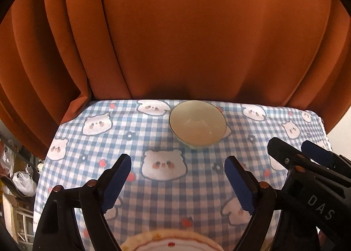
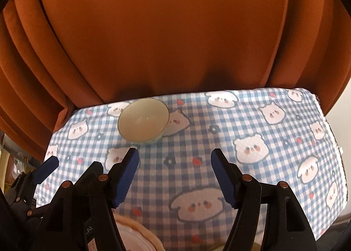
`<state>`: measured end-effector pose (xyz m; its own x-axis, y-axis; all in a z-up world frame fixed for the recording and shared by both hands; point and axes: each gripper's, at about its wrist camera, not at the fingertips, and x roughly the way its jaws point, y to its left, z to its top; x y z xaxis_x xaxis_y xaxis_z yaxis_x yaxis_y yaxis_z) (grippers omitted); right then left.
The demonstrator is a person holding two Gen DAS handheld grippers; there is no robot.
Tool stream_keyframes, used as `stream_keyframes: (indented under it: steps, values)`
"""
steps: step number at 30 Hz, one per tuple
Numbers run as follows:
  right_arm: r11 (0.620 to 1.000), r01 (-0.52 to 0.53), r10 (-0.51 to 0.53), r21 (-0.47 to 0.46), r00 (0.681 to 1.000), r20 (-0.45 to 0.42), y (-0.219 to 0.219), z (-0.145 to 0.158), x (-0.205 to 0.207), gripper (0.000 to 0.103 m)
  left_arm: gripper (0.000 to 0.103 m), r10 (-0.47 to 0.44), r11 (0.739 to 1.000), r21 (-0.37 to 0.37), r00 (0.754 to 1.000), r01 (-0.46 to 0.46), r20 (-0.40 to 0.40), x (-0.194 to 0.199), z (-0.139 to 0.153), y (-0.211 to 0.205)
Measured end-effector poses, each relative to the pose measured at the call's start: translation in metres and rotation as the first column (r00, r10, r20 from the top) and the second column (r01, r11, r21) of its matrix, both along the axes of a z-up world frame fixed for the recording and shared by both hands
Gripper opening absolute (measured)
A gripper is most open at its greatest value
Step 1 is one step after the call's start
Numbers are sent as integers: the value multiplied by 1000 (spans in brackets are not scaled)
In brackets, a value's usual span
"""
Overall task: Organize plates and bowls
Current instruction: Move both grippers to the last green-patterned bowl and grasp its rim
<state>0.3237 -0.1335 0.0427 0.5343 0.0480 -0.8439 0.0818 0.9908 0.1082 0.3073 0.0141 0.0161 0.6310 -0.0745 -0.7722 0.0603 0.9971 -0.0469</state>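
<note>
A pale bowl (image 1: 197,125) is seen upright near the far edge of the checked cloth (image 1: 153,207), close to the orange curtain (image 1: 175,31). The left gripper (image 1: 177,163) and right gripper (image 2: 175,159) are held side by side above the cloth, jaws spread wide, nothing between the blue pads (image 1: 114,185). A plate (image 1: 169,243) with an orange rim is partly visible at the near edge, below the grippers.
</note>
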Motion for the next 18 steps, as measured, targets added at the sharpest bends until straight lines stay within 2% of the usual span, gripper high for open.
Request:
stream_keyframes:
  steps: [12,18]
  values:
    - [1000,-16,16,11,1000,-25,4,-45,74,72,88,45,999,31,999,-45,-3,71,-34,0]
    - [1000,-8,7,-17,999,-39,8,-74,102,72,77,56,998,43,998,-55,-30,105,-60,-6]
